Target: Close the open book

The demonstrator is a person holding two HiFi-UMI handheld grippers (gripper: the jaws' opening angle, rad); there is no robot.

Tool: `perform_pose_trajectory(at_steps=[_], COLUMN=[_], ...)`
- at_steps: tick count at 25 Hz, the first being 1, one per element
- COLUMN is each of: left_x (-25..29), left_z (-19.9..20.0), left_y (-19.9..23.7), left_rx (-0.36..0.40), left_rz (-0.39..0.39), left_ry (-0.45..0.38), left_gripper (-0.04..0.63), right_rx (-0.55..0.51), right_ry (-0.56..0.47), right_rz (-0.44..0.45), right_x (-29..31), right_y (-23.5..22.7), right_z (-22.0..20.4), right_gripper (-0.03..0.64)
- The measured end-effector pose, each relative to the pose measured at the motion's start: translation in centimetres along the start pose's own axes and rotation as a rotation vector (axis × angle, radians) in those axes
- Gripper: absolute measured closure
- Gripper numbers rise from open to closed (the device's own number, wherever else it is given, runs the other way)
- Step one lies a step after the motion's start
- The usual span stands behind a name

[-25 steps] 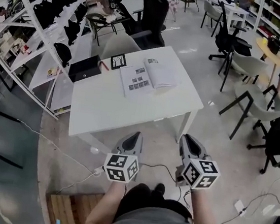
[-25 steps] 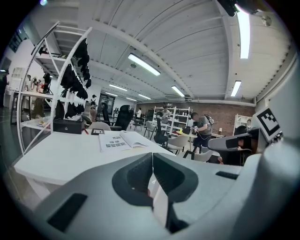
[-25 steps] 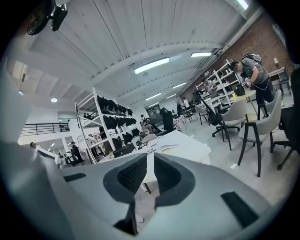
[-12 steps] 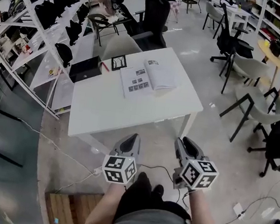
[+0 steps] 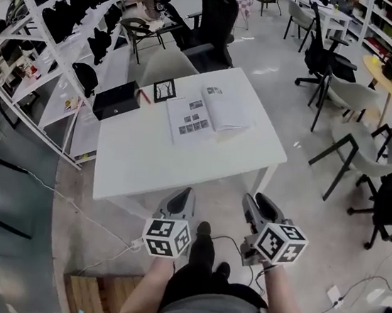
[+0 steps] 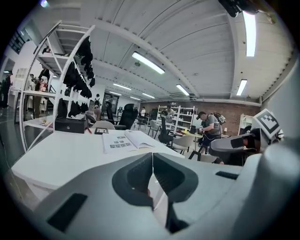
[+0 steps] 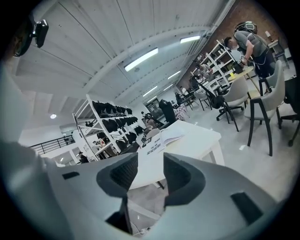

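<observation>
The open book (image 5: 209, 111) lies flat with its pages up on the far half of the white table (image 5: 180, 164); it also shows as the book (image 6: 126, 140) and the book (image 7: 161, 137) in the two gripper views. Both grippers hang over the floor short of the table's near edge, well apart from the book. My left gripper (image 5: 185, 194) is shut, its pads meeting with nothing between them (image 6: 152, 157). My right gripper (image 5: 255, 198) points at the table, its jaws opening with a clear gap and nothing in it (image 7: 150, 164).
A black box (image 5: 117, 99), a framed marker card (image 5: 165, 88) and a red pen (image 5: 145, 93) lie at the table's far left. A white rack (image 5: 70, 21) stands left, a grey chair (image 5: 167, 62) behind, more chairs (image 5: 359, 141) right. Cables cross the floor (image 5: 101, 226).
The right gripper's jaws have spread apart and it has rolled a little. Both grippers and the person have edged toward the table, one foot stepping forward.
</observation>
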State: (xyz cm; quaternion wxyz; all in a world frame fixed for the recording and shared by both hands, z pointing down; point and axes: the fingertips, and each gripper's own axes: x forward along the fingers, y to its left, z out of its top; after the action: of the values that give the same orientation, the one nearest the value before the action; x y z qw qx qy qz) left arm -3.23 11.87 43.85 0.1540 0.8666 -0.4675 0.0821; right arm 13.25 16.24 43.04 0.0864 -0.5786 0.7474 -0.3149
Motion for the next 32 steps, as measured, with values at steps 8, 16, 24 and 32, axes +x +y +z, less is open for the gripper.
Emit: perform_pose_trajectory(at_steps=[8, 16, 24, 32], left_x=[4.8, 10.4, 14.4, 17.2], left_z=[1.4, 3.3, 4.9, 5.9], left_y=[2.6, 7.2, 11.5, 14.6], left_rx=[-0.002, 0.005, 0.008, -0.001], left_rz=[-0.029, -0.031, -0.046, -0.067], left_ry=[0.013, 0.029, 0.043, 0.057], left_gripper=[0.588, 0.588, 0.588, 0.588], right_rx=[0.046, 0.086, 0.142, 0.170], right_ry=[0.000, -0.005, -0.019, -0.039], right_rz=[-0.006, -0.024, -0.040, -0.074], right_x=[5.1, 12.1, 18.2, 21.7], right_y=[-0.5, -1.6, -1.8, -2.2], right_z=[1.2, 3.4, 5.0, 6.4], right_gripper=[0.442, 0.440, 0.440, 0.442])
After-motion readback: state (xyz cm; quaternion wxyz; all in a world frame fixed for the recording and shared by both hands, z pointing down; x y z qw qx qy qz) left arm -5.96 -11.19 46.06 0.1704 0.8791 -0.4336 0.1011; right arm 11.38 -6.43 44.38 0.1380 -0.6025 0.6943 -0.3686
